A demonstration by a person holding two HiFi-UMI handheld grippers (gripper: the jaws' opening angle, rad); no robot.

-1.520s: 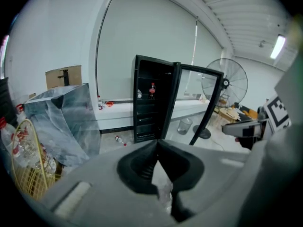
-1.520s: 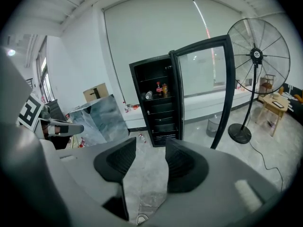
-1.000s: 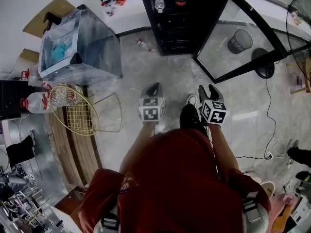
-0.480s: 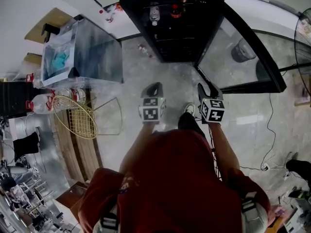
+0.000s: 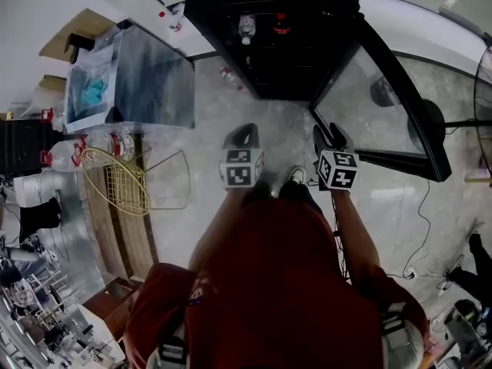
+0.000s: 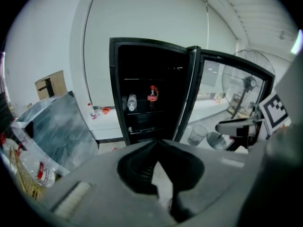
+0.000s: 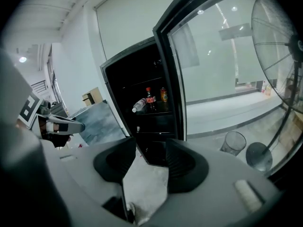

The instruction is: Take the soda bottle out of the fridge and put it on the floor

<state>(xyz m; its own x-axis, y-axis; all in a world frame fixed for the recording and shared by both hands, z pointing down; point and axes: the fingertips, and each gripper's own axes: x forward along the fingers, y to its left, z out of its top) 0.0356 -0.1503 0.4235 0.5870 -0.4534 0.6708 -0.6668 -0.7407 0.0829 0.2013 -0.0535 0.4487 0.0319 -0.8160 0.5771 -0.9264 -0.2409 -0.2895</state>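
Observation:
The soda bottle (image 5: 281, 23), dark with a red label, stands upright on a shelf inside the open black fridge (image 5: 269, 64). It also shows in the left gripper view as the soda bottle (image 6: 152, 96) and in the right gripper view as the soda bottle (image 7: 149, 98). A clear water bottle (image 5: 246, 26) lies to its left and a can (image 7: 164, 95) stands to its right. Both grippers hang over the floor, well short of the fridge. My left gripper (image 5: 244, 131) has its tips together, holding nothing. My right gripper (image 5: 330, 133) stands open and empty.
The fridge's glass door (image 5: 373, 102) swings out to the right, close to my right gripper. A glass-sided box (image 5: 127, 75), water jugs (image 5: 58, 158) and a wire basket (image 5: 115, 181) stand at the left. A small bottle (image 5: 228, 77) lies on the floor. A clear bin (image 7: 233, 143) and a fan base (image 7: 258, 157) stand behind the door.
The fridge has come closer and larger in the head view as the person stepped toward it. Both grippers keep their places in front of the body, jaws unchanged.

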